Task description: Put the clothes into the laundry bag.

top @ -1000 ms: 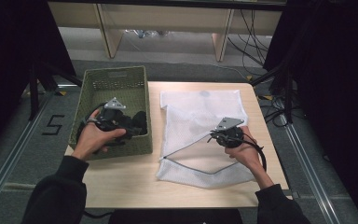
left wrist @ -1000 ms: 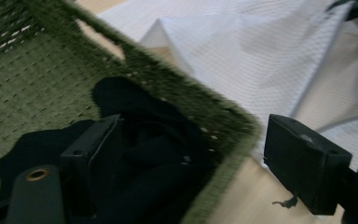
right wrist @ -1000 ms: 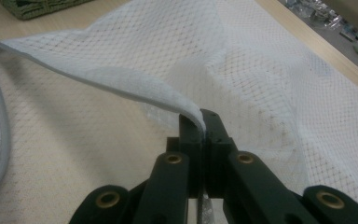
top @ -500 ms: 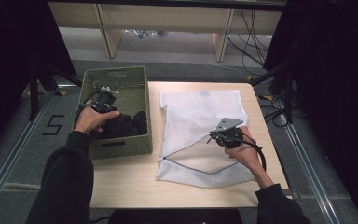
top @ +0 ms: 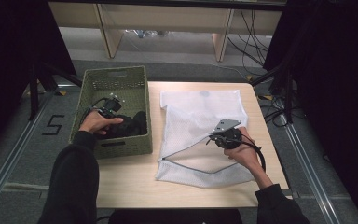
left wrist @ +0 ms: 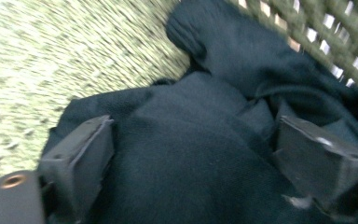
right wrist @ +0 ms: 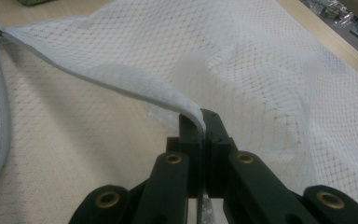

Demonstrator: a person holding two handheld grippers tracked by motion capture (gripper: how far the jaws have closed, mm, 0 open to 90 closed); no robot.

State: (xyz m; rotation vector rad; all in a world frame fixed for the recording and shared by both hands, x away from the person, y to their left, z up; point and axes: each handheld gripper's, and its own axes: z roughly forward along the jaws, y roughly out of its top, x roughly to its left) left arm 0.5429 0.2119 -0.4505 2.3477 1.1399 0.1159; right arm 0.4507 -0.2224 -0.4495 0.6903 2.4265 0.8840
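Loading the mesh bag (top: 200,126) — pickup stage.
Right hand-held gripper (right wrist: 200,122) clamps the bag's edge; left hand-held gripper (left wrist: 191,163), jaws apart, straddles dark cloth (left wrist: 186,154) — closing likely comes next.

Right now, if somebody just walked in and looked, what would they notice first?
Probably the big white mesh bag spread over the wooden table, with the right gripper shut on its zipper edge and lifting it so the mouth gapes. Next, the green basket at the table's left side, where the left gripper stands open over a dark garment lying inside.
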